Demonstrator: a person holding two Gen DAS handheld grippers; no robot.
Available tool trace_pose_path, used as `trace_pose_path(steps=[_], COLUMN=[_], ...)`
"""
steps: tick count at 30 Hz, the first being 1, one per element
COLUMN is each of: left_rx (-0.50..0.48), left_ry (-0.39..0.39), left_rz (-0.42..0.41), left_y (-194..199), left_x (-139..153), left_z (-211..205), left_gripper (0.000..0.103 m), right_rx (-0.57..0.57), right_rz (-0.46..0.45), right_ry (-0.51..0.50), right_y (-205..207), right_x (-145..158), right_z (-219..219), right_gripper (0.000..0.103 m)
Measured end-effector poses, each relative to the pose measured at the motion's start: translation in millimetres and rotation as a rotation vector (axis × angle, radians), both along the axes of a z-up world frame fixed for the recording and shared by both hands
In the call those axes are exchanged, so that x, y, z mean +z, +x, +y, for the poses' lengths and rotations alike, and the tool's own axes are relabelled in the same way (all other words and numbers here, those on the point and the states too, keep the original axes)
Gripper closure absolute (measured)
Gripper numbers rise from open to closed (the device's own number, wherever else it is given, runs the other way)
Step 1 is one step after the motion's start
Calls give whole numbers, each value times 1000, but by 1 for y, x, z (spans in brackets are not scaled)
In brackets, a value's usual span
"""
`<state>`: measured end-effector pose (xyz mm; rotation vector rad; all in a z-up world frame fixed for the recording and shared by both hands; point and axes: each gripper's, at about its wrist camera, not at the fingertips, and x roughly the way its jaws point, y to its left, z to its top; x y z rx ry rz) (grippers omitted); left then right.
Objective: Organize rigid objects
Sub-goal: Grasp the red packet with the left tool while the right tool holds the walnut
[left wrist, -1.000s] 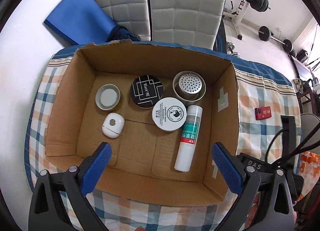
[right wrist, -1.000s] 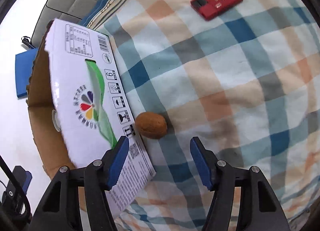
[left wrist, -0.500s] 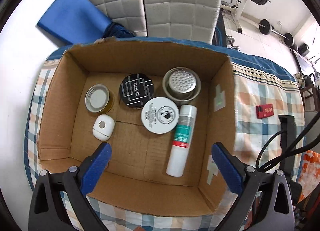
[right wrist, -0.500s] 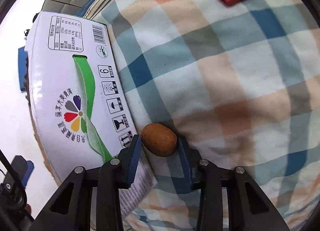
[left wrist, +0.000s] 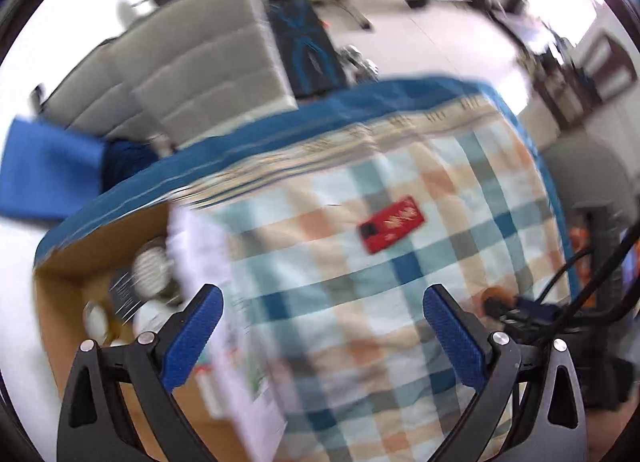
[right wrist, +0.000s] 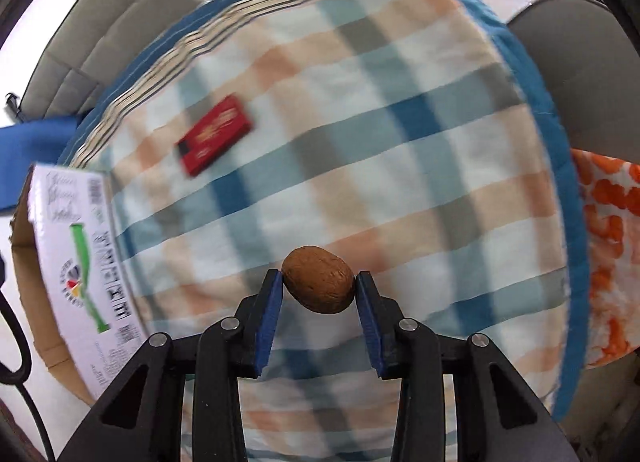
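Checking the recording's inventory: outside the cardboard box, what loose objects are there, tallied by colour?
Brown: 1, the oval brown object clamped in the right gripper.
Red: 1, the flat red box lying on the checked cloth.
Total: 2

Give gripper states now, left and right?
Left gripper: open, nothing between the jaws.
Right gripper: shut on the brown nut.
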<state>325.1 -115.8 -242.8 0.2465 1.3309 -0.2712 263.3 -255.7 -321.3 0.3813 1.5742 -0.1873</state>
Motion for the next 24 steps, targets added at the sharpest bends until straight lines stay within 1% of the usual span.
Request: trace_pose_path(steps=[3, 6, 8, 9, 11, 12, 13, 14, 16, 18, 20, 22, 24], left_rx=[-62, -96, -112, -121, -139, -153, -161, -160, -172, -170, -132, -59, 30], left_ry=[9, -15, -29, -37, -25, -27, -36, -34, 21, 35, 5, -44, -93], left_rz=[61, 119, 161, 186, 213, 231, 249, 265, 275, 265, 278, 299, 316], left_y=[20, 37, 49, 55, 62, 64, 66, 67, 65, 59, 56, 53, 47], left_x=[-33, -61, -76, -84, -96, -101, -105, -109, -115, -121, -123, -126, -129], left_z=[-29, -50, -60, -65, -73, -78, -81, -84, -89, -89, -83, -73, -59], left_gripper=[0, 1, 8, 9, 10, 12, 22, 37, 54, 58, 65, 68, 69], right_rx=[-7, -10, -8, -7, -4, 3, 12, 22, 44, 44, 32, 12, 7], right_rz=[20, 41, 55, 63, 76, 80, 81, 83, 86, 76, 78, 86, 89], right_ry=[-10, -20, -20, -12, 1, 3, -3, -9, -21, -10, 20, 52, 64], right_y=[11, 25, 31, 35, 39, 43, 46, 50, 56, 61, 66, 68, 67], right_x=[-8, -22, -29, -34, -40, -42, -43, -44, -45, -45, -48, -51, -52], right_z=[-30, -56, -65, -69, -73, -73, -72, -71, -70, -71, -69, -73, -79], right_gripper=[63, 63, 63, 63, 63, 63, 63, 63, 63, 63, 62, 62, 61])
